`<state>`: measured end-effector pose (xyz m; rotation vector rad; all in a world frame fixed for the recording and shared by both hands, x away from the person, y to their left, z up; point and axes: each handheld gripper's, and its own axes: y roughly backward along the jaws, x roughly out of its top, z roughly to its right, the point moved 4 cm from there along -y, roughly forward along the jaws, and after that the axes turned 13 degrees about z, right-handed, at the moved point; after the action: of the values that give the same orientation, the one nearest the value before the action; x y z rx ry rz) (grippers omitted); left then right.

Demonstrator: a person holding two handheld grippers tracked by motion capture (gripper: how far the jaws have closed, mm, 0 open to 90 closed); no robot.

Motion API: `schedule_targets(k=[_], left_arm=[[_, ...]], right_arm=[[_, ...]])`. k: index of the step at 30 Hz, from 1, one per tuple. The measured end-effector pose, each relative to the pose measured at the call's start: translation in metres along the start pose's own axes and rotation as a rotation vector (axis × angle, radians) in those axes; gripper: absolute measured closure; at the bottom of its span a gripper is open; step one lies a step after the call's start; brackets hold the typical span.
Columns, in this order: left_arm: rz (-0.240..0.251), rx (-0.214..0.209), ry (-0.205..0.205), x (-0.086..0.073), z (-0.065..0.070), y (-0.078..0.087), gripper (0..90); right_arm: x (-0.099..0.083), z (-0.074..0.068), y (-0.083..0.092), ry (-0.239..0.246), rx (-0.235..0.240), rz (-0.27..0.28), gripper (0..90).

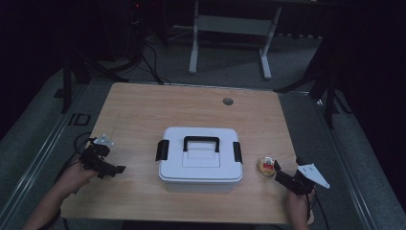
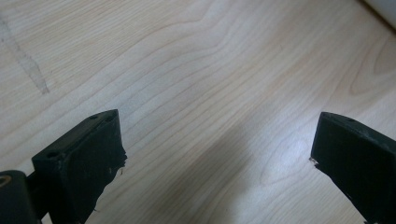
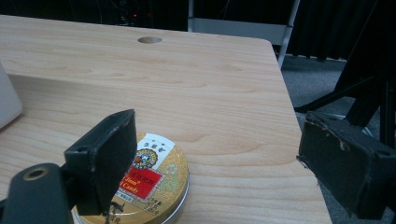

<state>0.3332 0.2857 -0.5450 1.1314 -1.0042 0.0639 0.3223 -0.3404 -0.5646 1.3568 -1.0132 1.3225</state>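
The round candy tin sits near the right front corner of the tabletop, just beside the right end of the white storage box but apart from it. The right gripper is by far the nearer of the two: in the high view its tips point at the tin from the right and slightly toward the person. In the right gripper view, the tin lies low and left of centre, partly behind the left-hand jaw, so the gap is not yet centred on it. Being round and flat, the tin offers no long axis to line up with. Both jaws of this gripper stand wide apart and hold nothing. The left gripper hovers well away, left of the box, its jaws likewise spread over bare wood and empty.
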Motion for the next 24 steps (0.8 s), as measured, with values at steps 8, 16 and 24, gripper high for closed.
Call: schedule_targets(k=[8, 16, 24], left_arm=[[-0.057, -0.050, -0.162, -0.003, 0.000, 0.002, 2.0], [-0.114, -0.074, -0.282, 0.001, -0.001, 0.004, 2.0], [-0.168, -0.155, -0.413, 0.010, 0.006, 0.012, 2.0]], right_arm=[[0.000, 0.000, 0.000, 0.003, 0.003, -0.003, 11.3], [0.000, -0.001, 0.000, 0.004, 0.008, -0.005, 11.3], [0.000, -0.003, 0.000, 0.009, 0.031, -0.002, 11.3]])
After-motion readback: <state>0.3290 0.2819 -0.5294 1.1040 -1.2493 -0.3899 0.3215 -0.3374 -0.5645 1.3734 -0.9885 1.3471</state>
